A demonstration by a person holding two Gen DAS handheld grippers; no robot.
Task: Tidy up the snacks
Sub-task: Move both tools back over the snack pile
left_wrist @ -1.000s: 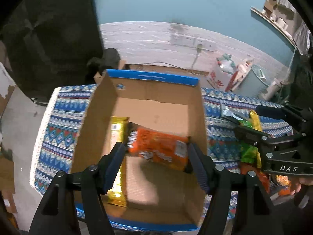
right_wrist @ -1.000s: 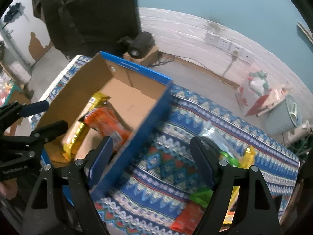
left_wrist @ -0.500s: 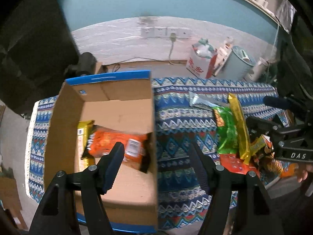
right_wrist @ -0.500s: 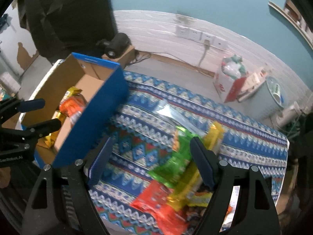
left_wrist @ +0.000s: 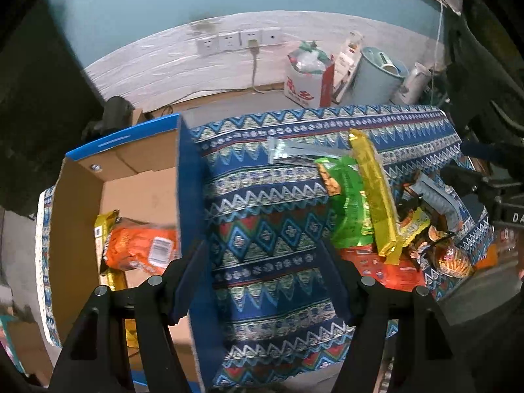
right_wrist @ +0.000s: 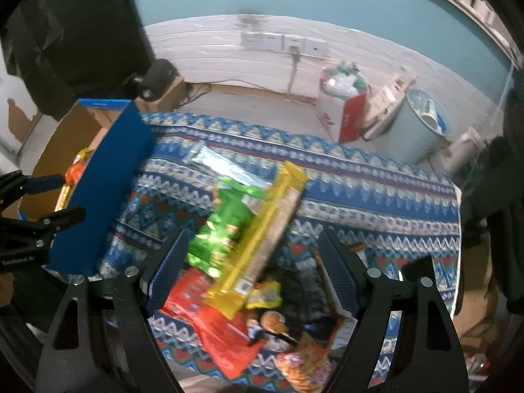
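Both grippers hang released, nothing between the pads.

Left gripper (left_wrist: pixel 267 276): black frame, ribbed dark-blue pads, pointing steeply down over the table (left_wrist: pixel 262 203), which is covered in a woven-look cloth with blue, white and red zigzag and diamond bands. Its left finger sits over the blue outer wall of the open cardboard box (left_wrist: pixel 186 196): brown corrugated inside, glossy blue outside and on the rim.

In the box: crinkly orange foil snack bag (left_wrist: pixel 139 249) with a white barcode patch, lying across a long gold foil pack (left_wrist: pixel 104 226) against the left wall.

Right gripper (right_wrist: pixel 253 271) is spread wide above the loose snack pile on the cloth, to the right of the box:
- shiny green crinkled bag (right_wrist: pixel 226 226), blurred
- long flat yellow wrapper with a clear window (right_wrist: pixel 265 242), diagonal, overlapping the green bag
- silver-clear plastic sleeve (right_wrist: pixel 216 160), flat, partly under the green bag
- flat red-orange pouch (right_wrist: pixel 219 327) under the yellow wrapper, near the table's front edge
- small yellow sachet (right_wrist: pixel 267 296) beside the yellow wrapper's lower end
- orange printed bag (right_wrist: pixel 304 363) at the front edge, print unreadable

The pile touches neither gripper's pads.

Floor behind the table: white-and-red sack (left_wrist: pixel 308 82), pale round bin (left_wrist: pixel 380 75), row of white wall sockets (left_wrist: pixel 239 41) with one cable plugged in.
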